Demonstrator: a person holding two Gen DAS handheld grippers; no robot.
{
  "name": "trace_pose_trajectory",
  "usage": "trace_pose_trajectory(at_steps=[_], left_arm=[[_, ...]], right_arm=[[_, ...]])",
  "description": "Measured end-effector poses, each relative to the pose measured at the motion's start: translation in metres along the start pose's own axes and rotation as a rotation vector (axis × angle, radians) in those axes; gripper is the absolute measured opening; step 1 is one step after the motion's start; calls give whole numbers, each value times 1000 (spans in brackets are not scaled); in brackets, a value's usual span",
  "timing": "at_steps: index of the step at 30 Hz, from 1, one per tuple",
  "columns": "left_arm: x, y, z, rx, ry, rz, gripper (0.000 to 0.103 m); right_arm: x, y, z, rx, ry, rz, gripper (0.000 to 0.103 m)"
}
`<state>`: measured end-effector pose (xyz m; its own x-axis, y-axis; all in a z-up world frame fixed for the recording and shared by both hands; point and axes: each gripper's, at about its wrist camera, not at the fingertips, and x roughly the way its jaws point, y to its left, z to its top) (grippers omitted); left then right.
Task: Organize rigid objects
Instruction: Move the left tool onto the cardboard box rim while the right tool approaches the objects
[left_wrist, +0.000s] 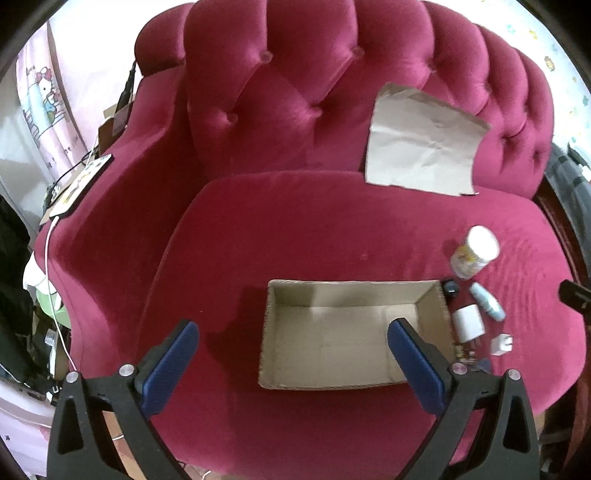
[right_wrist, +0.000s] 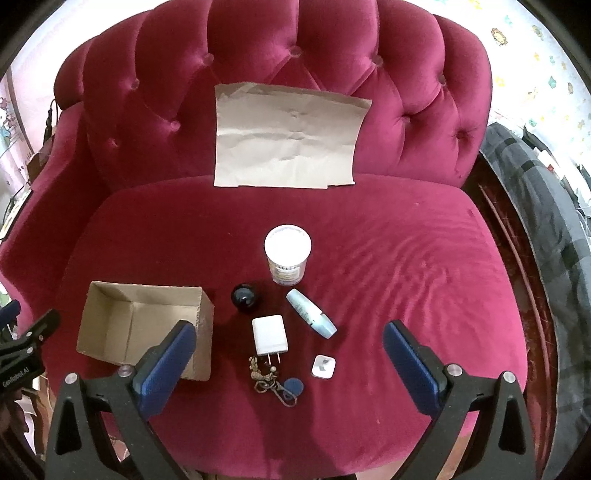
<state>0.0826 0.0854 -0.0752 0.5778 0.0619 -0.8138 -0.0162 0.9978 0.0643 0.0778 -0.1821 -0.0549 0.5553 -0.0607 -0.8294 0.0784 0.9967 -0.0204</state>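
Both grippers, left (left_wrist: 293, 352) and right (right_wrist: 290, 350), hover with jaws spread. An empty box (right_wrist: 147, 328) sits on a red armchair (right_wrist: 406, 258); charger (right_wrist: 269, 334) lies between the right jaws. Only the right view shows keys (right_wrist: 273, 380) clearly.

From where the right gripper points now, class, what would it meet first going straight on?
Probably the white wall charger, which lies between the open blue fingers, just left of centre, with the metal keyring nearest; depth is unclear.
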Motion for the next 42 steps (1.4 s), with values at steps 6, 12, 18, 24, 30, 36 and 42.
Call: trace_pose_trajectory(at_steps=[6,12,18,24,30,36,42], left_arm=[[38,17,-5,-15,31,20,103],[68,31,-8,-31,48,32,103],[95,36,-15,-34,74,27,103],[124,42,-27,-23,102,30,103],[144,54,-37,-47,144,34,103],[151,56,-39,-45,150,23,103],[153,53,-42,-23,155,-7,82]], right_arm=[[32,0,5,-3,11,2,103],[56,-3,9,7,13,-2,103],[79,-7,9,14,20,-2,103],[98,-9,4,22,49,-8,103],[110,-6,3,8,64,-5,103],[114,-3,3,6,59,0,103],[116,-2,0,13,67,2,103]])
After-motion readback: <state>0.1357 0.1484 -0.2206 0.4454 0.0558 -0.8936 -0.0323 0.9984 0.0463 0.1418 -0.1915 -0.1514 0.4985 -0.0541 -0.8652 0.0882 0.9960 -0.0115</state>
